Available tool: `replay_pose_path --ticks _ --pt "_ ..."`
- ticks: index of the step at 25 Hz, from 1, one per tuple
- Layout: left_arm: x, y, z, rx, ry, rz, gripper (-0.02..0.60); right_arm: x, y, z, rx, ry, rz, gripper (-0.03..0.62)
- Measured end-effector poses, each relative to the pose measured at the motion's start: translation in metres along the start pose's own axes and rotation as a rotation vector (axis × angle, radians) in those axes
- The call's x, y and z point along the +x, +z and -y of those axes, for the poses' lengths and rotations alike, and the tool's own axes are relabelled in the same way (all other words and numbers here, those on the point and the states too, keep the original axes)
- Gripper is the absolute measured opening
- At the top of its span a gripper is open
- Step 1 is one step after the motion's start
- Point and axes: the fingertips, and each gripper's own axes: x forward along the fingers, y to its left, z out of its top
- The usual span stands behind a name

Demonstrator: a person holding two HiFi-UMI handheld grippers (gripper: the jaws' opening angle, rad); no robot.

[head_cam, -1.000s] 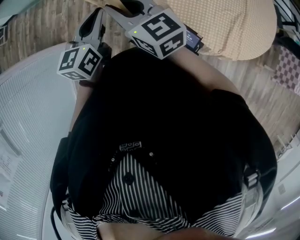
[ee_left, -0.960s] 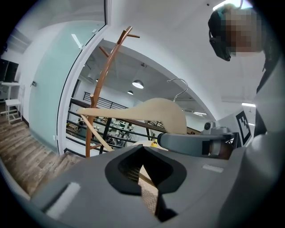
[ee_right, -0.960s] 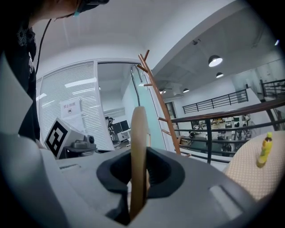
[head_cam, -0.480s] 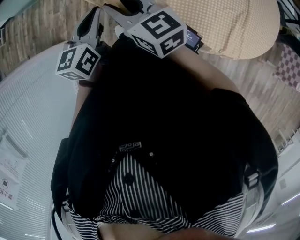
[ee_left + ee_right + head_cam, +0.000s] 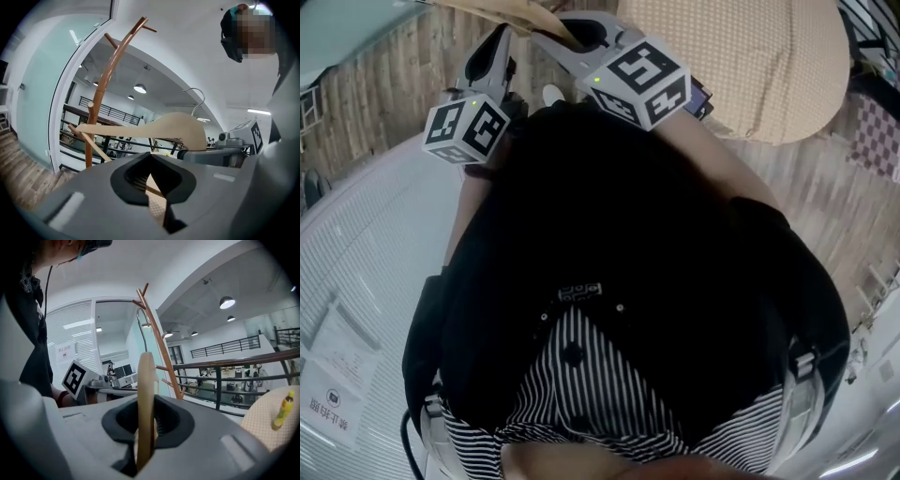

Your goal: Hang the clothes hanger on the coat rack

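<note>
Wood made up both of the task's things. The clothes hanger (image 5: 159, 127) was a pale, smooth, broad-shouldered piece with a thin lower bar and a bent steel hook (image 5: 199, 96). The coat rack (image 5: 110, 75) was a reddish-brown, tree-like pole with short pegs angled upward. The hanger was off the rack, carried in the air between the two tongs. Its hook sat on no peg, and the pole stood apart beyond the hanger's far tip.

On the hanger's flat body the right gripper (image 5: 146, 414) was clamped. The body showed edge-on there as an upright slat filling the gap between the black pads. The jaws of the left gripper (image 5: 151, 176) were drawn close, tips almost meeting, closed on the thin lower bar that ran into the narrow gap between them (the pinch itself was hard to see, but the bar sat between the pads).

From the head view, both forearms reached forward from a black top (image 5: 609, 234) worn over a striped shirt (image 5: 581, 394). The grippers were side by side and near each other, tipped slightly downward. The marker cube (image 5: 466, 129) on the left and the marker cube (image 5: 639, 80) on the right faced up.

Plank flooring (image 5: 375, 94) lay below. Just beside the right gripper was a beige mesh-textured cushion (image 5: 750, 56), and a small yellow bottle (image 5: 283, 412) rested on it.
</note>
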Motion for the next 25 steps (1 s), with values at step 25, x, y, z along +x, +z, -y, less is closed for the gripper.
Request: replay_pose_path --ticks 25 --pt "-0.021 0.018 -0.145 0.009 -0.186 -0.073 0.005 0.172 0.019 -0.046 -0.069 0.136 -0.103 0.052"
